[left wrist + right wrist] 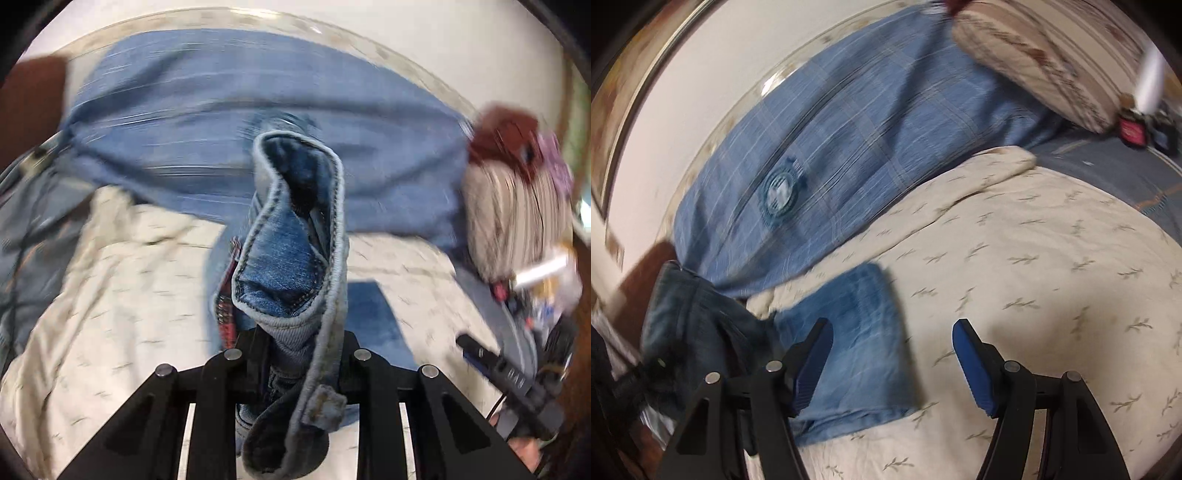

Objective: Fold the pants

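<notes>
Left gripper (295, 354) pinches the jeans (291, 258) waistband, lifted off the bed (110, 295). Right gripper (892, 354) spread, empty, over the near leg.

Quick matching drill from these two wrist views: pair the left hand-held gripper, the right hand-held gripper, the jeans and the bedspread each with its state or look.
Things:
1. left hand-held gripper
2. right hand-held gripper
3. jeans
4. bedspread

States:
A. cream, printed with small leaf sprigs
B. jaws apart, nothing between them
C. clamped on a denim waistband
D. blue denim, one part lying flat on the bed

Pairs: 1-C, 2-B, 3-D, 4-A
</notes>
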